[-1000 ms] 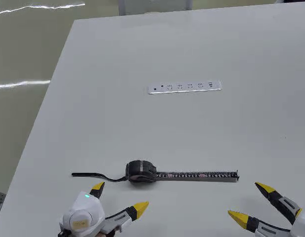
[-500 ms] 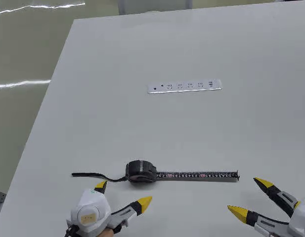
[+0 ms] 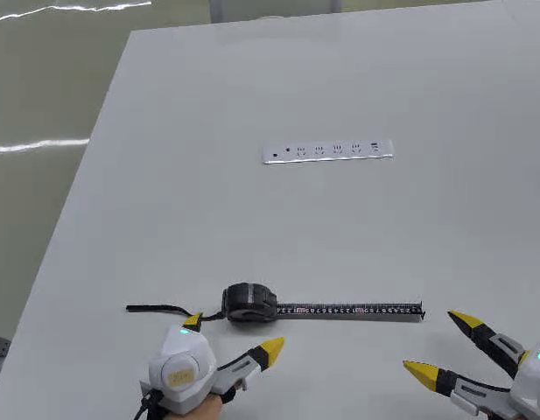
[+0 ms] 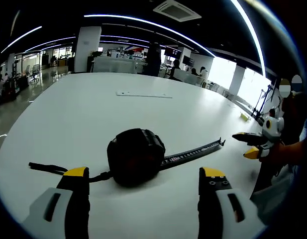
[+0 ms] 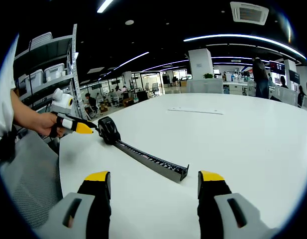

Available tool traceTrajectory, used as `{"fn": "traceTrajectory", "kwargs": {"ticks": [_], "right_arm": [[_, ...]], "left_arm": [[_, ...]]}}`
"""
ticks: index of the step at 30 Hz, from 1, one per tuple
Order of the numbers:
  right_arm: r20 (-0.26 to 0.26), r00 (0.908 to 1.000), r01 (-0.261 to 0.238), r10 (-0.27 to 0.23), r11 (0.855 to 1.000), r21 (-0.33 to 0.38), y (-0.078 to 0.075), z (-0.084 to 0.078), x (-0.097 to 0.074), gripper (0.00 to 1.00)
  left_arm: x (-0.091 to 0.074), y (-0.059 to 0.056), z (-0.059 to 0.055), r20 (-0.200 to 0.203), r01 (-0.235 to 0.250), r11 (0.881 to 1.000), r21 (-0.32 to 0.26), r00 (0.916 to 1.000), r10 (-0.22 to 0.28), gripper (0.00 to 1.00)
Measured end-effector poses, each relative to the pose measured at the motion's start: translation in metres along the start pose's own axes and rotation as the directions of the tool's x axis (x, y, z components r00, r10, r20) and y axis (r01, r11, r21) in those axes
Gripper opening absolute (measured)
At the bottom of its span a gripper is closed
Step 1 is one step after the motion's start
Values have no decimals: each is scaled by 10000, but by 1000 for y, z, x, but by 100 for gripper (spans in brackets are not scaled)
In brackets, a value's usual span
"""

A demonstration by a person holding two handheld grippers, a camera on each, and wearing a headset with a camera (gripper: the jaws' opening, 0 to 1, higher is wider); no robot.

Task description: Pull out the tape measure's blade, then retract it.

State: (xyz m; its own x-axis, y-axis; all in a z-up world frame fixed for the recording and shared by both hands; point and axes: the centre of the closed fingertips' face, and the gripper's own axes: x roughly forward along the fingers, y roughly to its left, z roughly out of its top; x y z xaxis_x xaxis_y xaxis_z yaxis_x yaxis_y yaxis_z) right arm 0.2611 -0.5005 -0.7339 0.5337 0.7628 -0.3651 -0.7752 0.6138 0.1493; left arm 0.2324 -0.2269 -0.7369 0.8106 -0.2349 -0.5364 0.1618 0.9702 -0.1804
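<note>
The tape measure [image 3: 250, 303] is seen lying on the tabletop [image 3: 296, 219], its blade [image 3: 350, 310] already pulled out. The left claw [image 3: 233, 335], spread, has been brought closer to it. The right claw [image 3: 443, 346] is held spread near the blade's tip. Retraction is judged to be next.

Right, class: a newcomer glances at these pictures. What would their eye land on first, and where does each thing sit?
The black tape measure lies near the front of the white table, its blade drawn out flat to the right. The yellow-tipped left claw and right claw stand open just short of it, one toward each end. Farther back lies a white power strip.
</note>
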Motion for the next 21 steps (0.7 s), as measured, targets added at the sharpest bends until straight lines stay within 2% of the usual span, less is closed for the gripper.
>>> {"fn": "traceTrajectory", "kwargs": {"ticks": [6, 21], "right_arm": [[-56, 10000, -31, 31, 10000, -15, -1, -4, 0, 72], [-100, 9999, -98, 98, 9999, -59, -8, -3, 2, 71]], "left_arm": [[6, -2, 3, 33, -199, 9998, 64, 9998, 199, 90], [16, 1, 0, -64, -585, 9978, -295, 9983, 584, 90]]}}
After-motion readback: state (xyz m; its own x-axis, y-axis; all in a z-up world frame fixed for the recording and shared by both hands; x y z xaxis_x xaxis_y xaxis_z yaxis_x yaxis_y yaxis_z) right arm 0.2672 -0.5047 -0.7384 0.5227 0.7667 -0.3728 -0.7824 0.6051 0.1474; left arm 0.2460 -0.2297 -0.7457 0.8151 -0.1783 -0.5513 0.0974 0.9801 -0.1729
